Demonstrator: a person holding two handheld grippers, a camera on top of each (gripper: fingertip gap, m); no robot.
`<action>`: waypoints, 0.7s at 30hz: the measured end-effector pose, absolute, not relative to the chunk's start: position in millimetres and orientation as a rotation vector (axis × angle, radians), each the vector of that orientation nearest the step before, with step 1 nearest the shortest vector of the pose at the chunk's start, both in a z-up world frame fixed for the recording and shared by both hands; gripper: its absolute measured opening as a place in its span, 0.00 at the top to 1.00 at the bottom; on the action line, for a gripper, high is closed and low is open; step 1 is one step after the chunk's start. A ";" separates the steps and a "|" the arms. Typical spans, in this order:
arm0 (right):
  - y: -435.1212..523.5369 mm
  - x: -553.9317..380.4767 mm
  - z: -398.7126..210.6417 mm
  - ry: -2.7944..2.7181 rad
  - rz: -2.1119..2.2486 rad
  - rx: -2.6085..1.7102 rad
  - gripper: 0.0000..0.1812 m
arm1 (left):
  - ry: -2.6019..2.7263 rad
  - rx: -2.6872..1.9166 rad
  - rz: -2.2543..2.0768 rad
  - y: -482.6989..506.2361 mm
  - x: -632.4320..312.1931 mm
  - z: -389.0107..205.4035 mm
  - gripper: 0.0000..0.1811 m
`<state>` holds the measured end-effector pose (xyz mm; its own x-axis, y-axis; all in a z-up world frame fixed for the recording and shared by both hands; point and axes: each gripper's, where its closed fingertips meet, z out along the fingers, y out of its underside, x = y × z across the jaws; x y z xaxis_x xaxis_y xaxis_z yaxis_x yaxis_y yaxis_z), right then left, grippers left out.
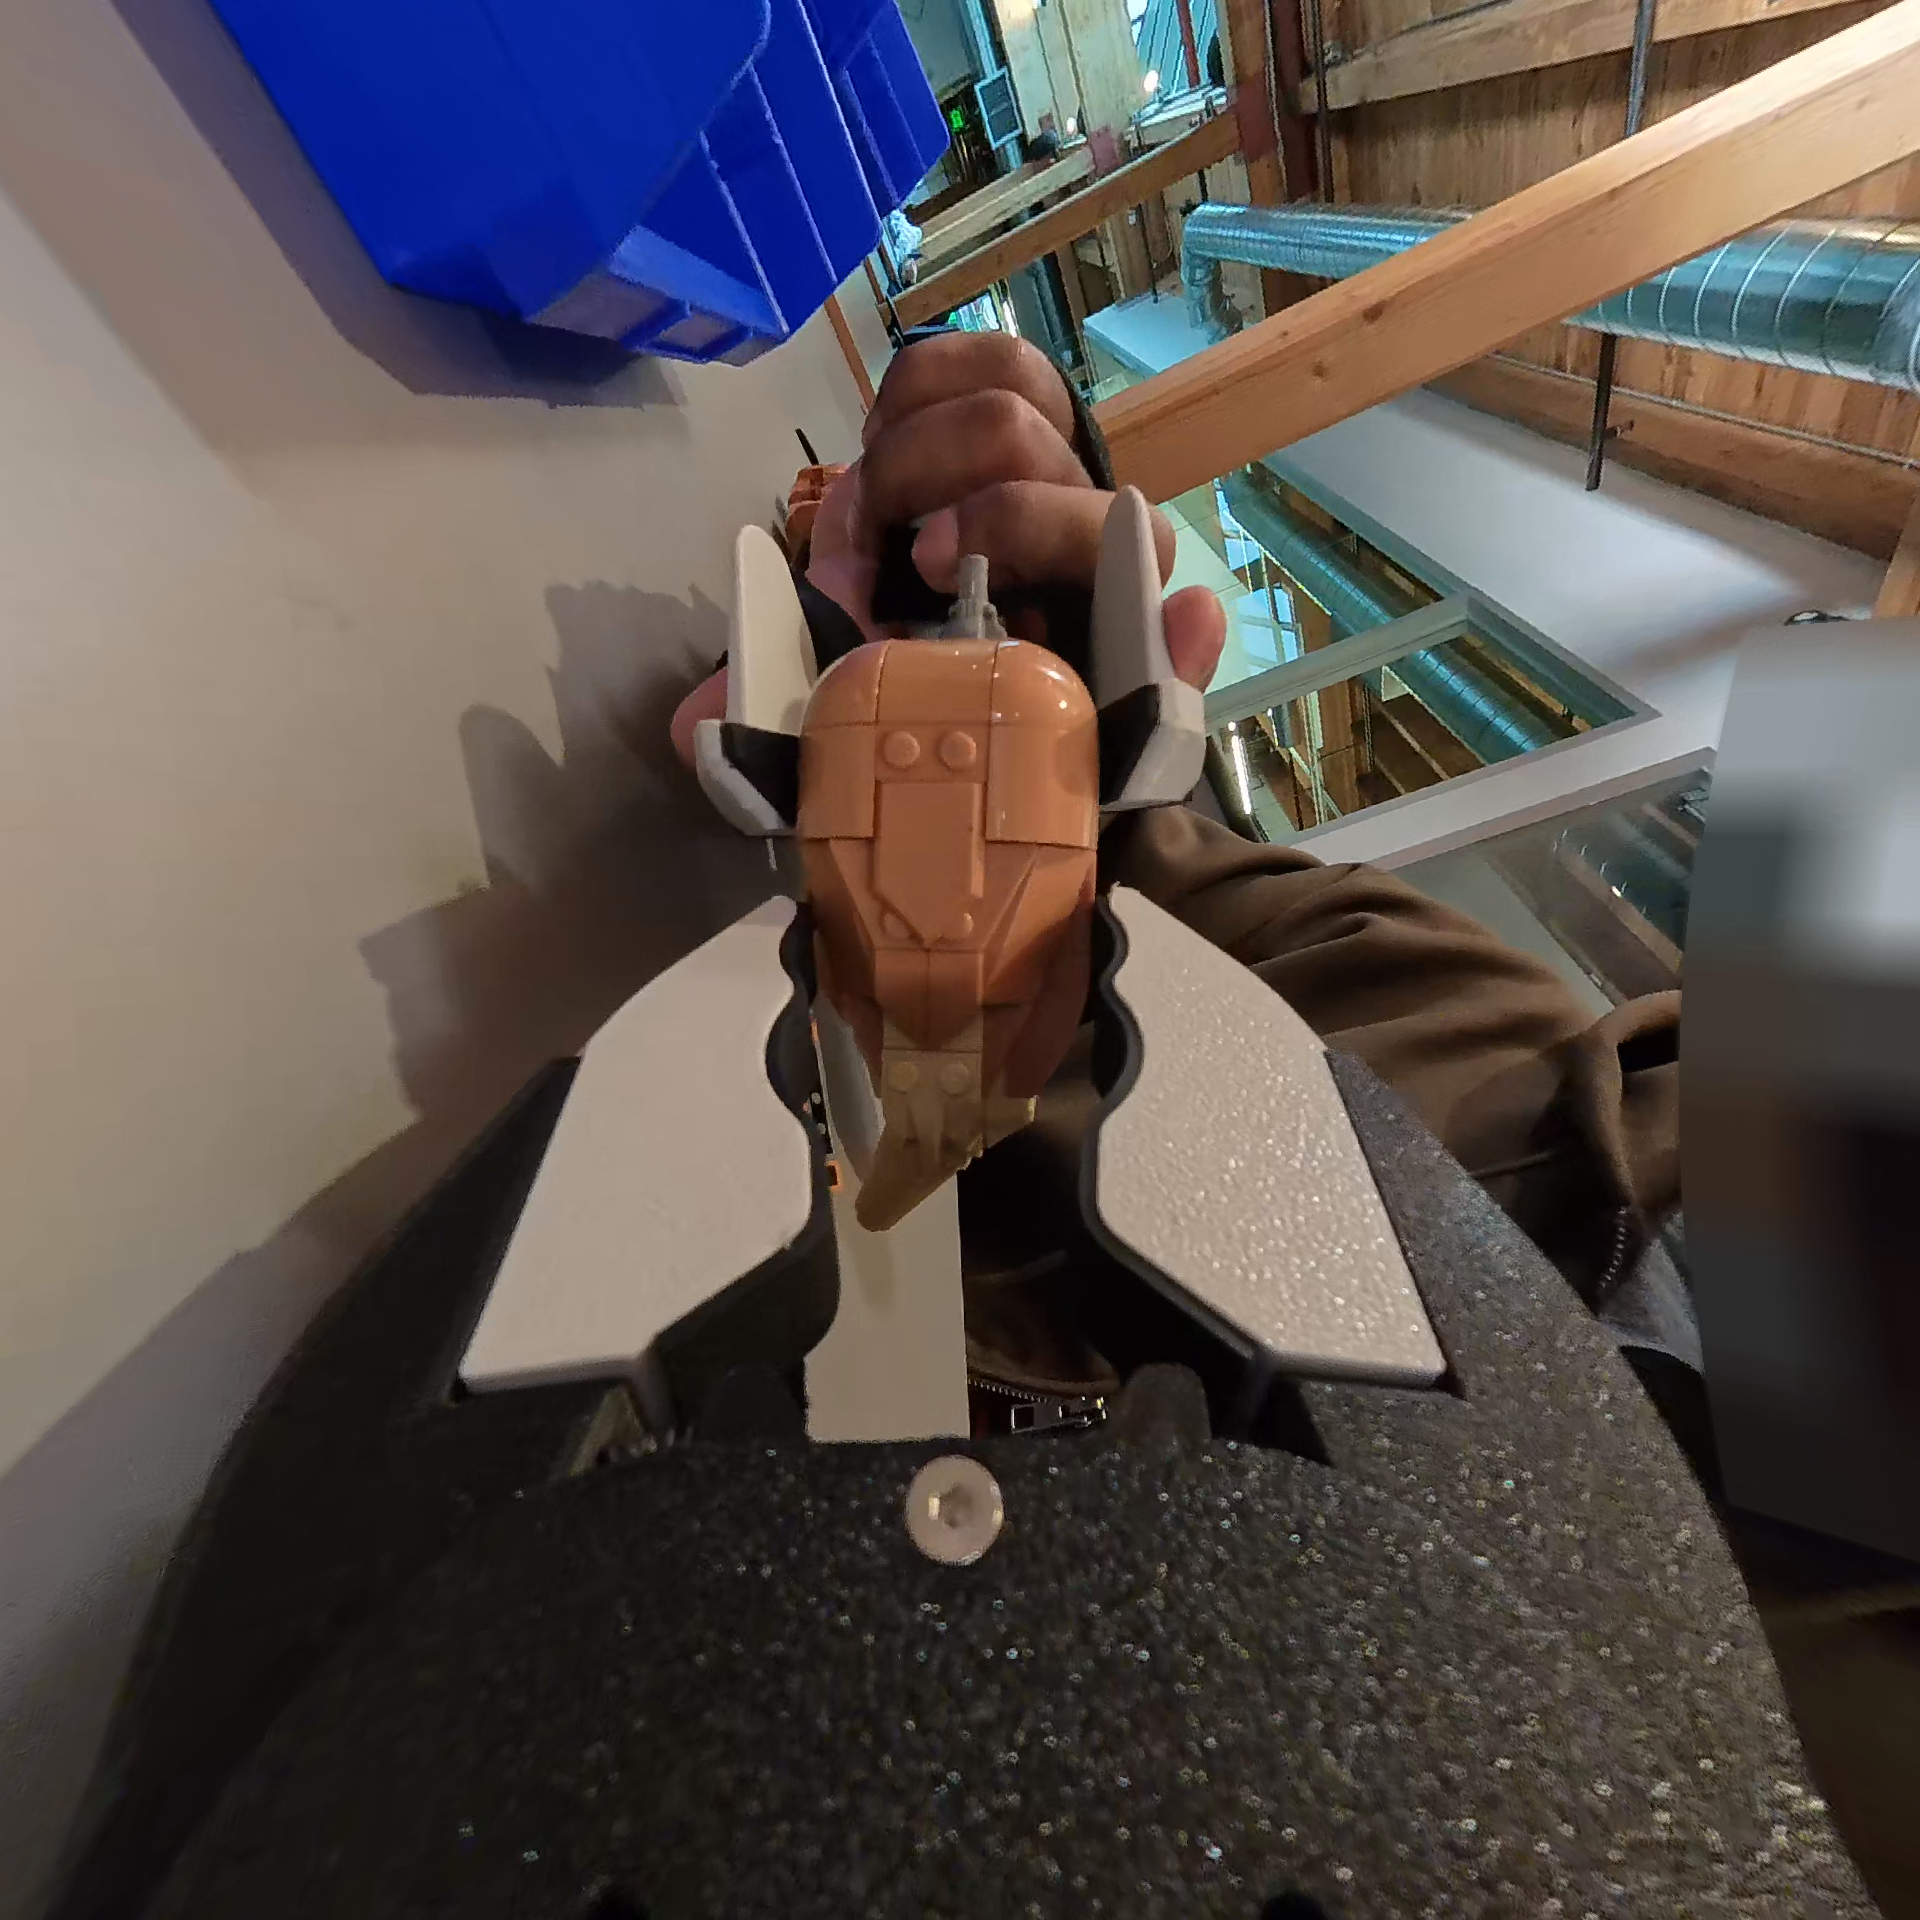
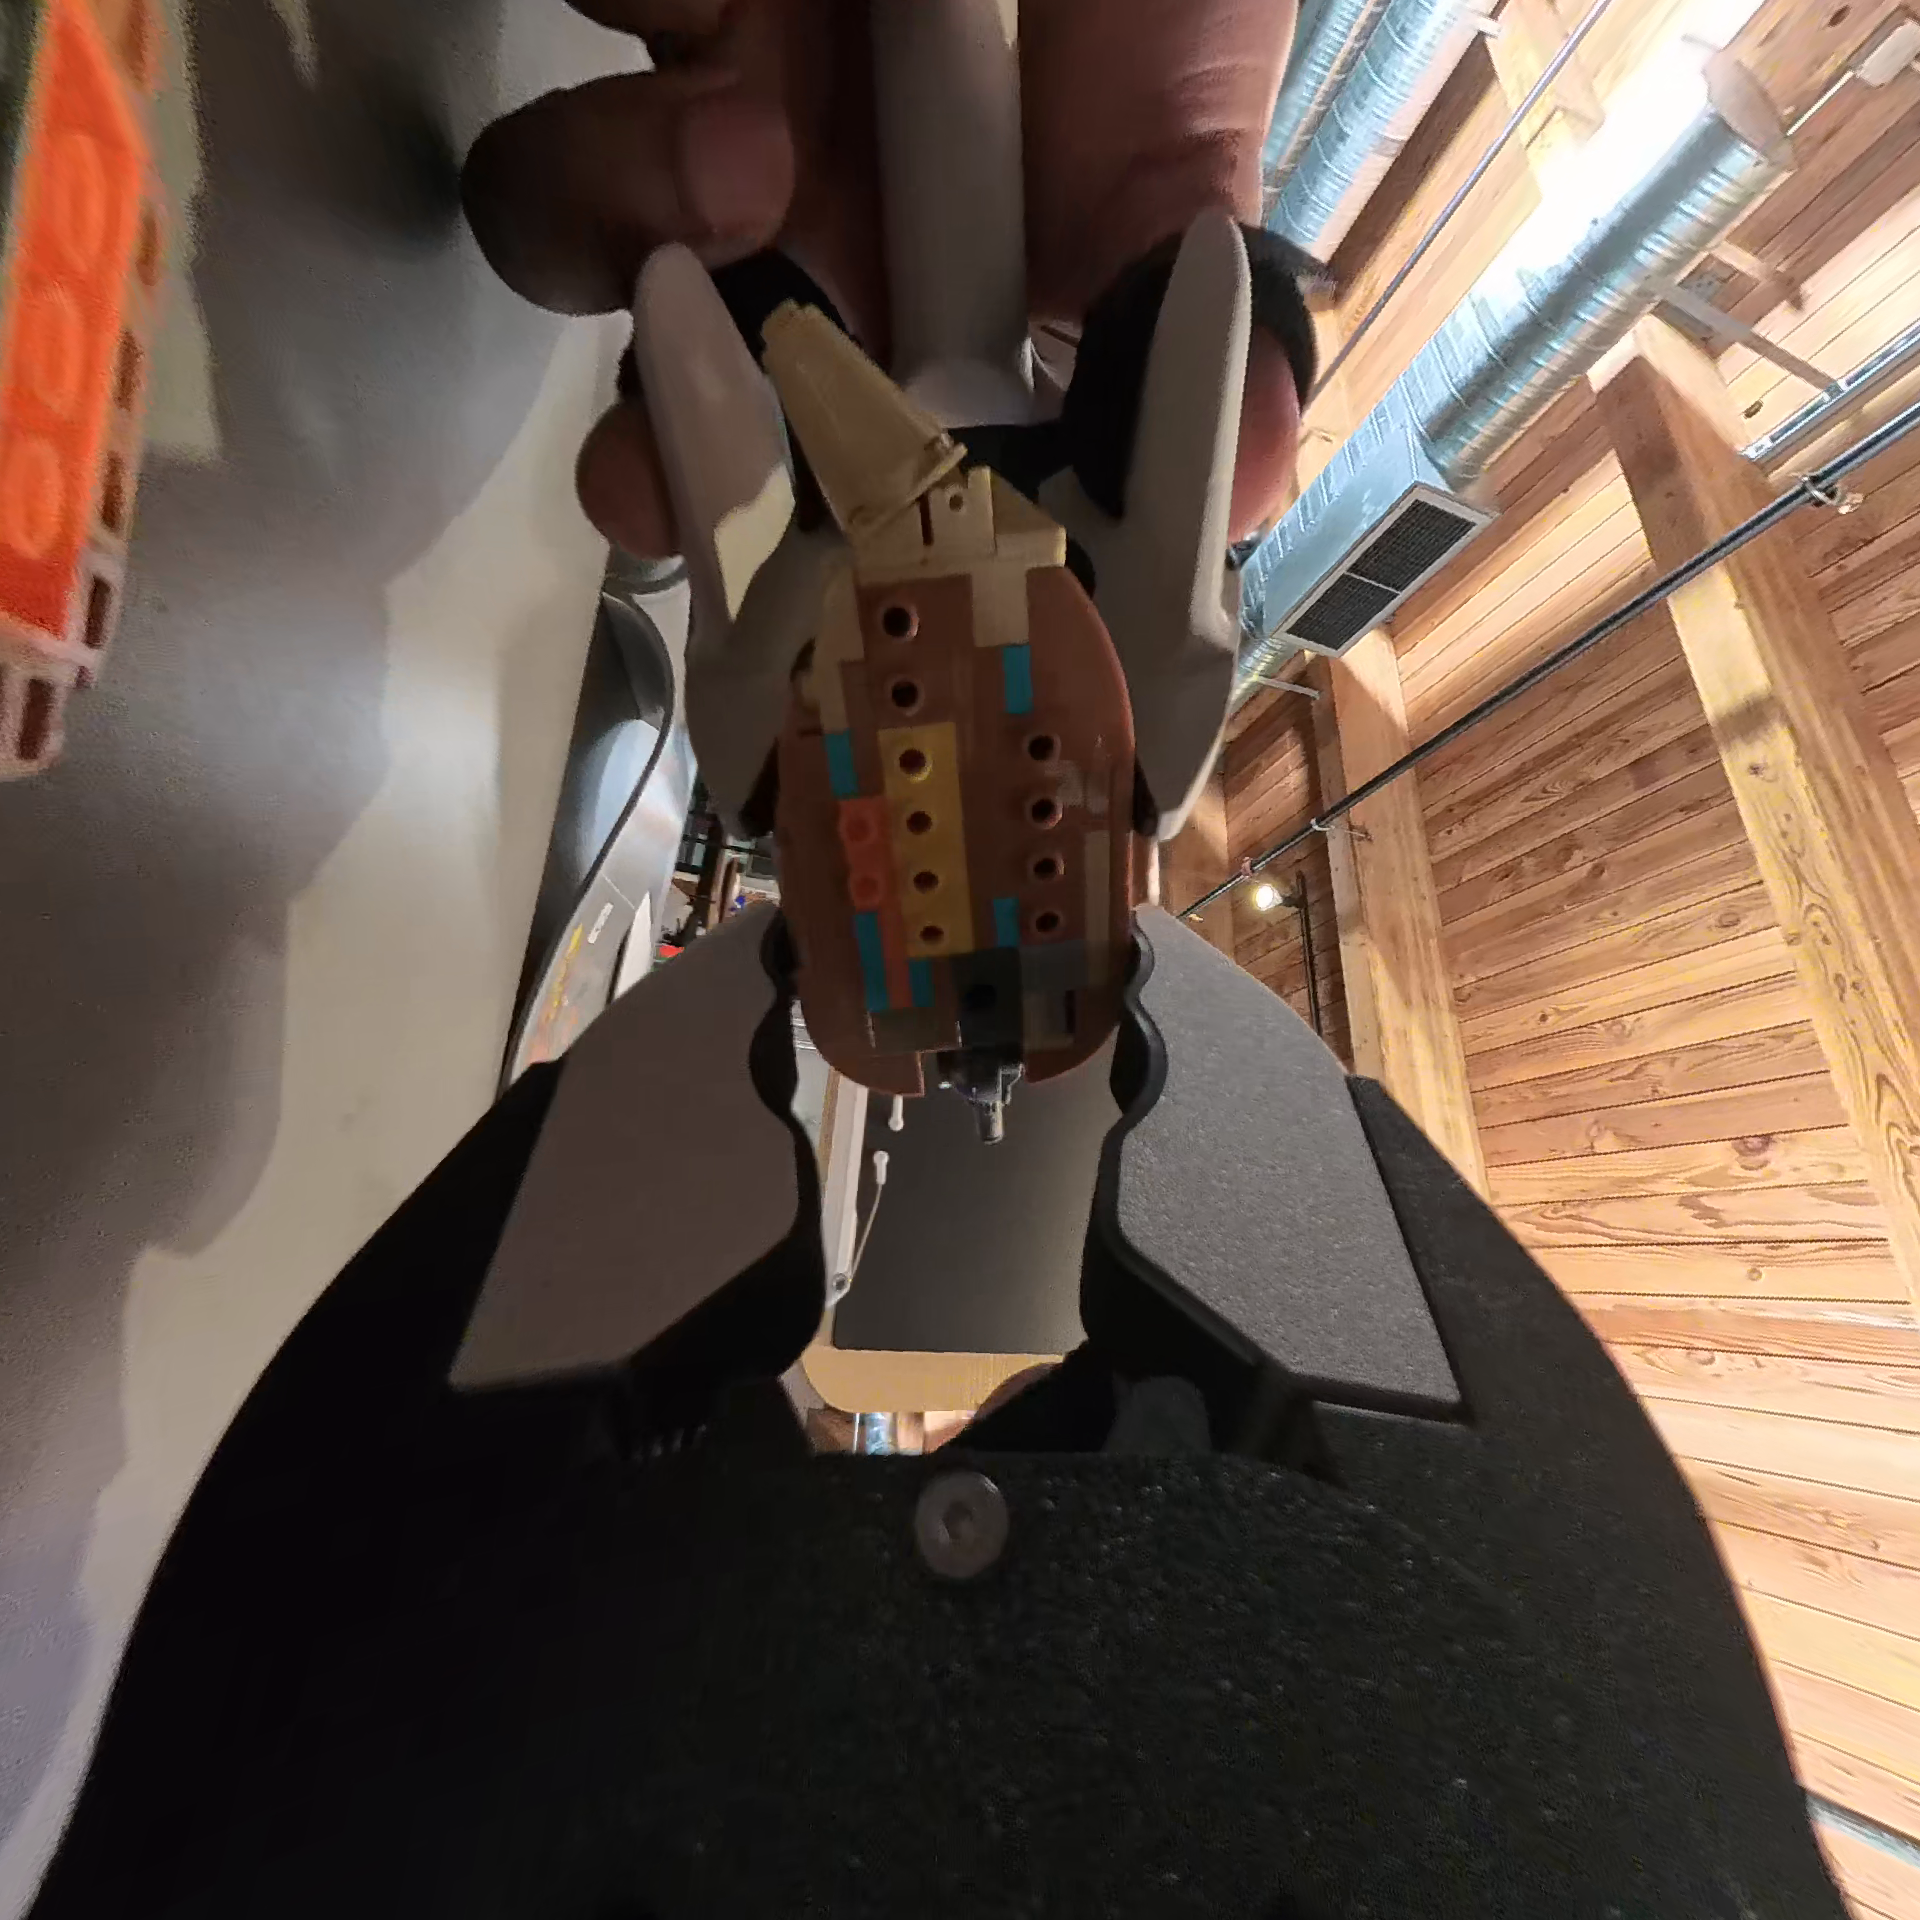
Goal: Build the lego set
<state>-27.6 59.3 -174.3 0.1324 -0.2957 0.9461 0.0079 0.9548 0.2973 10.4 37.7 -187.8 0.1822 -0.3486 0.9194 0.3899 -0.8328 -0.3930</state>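
A brown oval lego model [image 1: 940, 821] hangs in the air between both grippers. In the left wrist view its smooth top faces me, its tan pointed end [image 1: 925, 1153] nearest. My left gripper [image 1: 945, 956] is shut on that tan end. The right gripper [image 1: 945, 779] faces me from the far side, shut on the other end, with a hand [image 1: 956, 436] behind it. In the right wrist view the model's underside [image 2: 956, 831] shows holes and yellow, orange and teal pieces. My right gripper [image 2: 956, 945] is shut on its near end. The left gripper [image 2: 961, 727] grips the far end.
Blue storage bins [image 1: 582, 156] stand on the white table [image 1: 208, 623] at the upper left. A brown sleeve [image 1: 1403, 987] runs to the right of the model. A large orange studded block [image 2: 62, 364] is at the left edge. Wooden beams and metal ducts lie beyond. The grippers are tip to tip, or close to it.
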 end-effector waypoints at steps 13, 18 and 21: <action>76.6 -26.1 -197.9 -1.743 -0.047 -0.093 0.68 | 0.036 -1.855 -1.538 40.7 -18.1 -186.6 0.67; 83.9 -23.9 -210.0 -1.943 0.152 -0.388 0.68 | 0.300 -1.816 -1.193 35.4 -32.5 -183.3 0.65; 82.6 -21.5 -220.0 -2.088 0.255 -0.549 0.68 | 0.482 -1.804 -0.994 31.9 -29.4 -187.4 0.63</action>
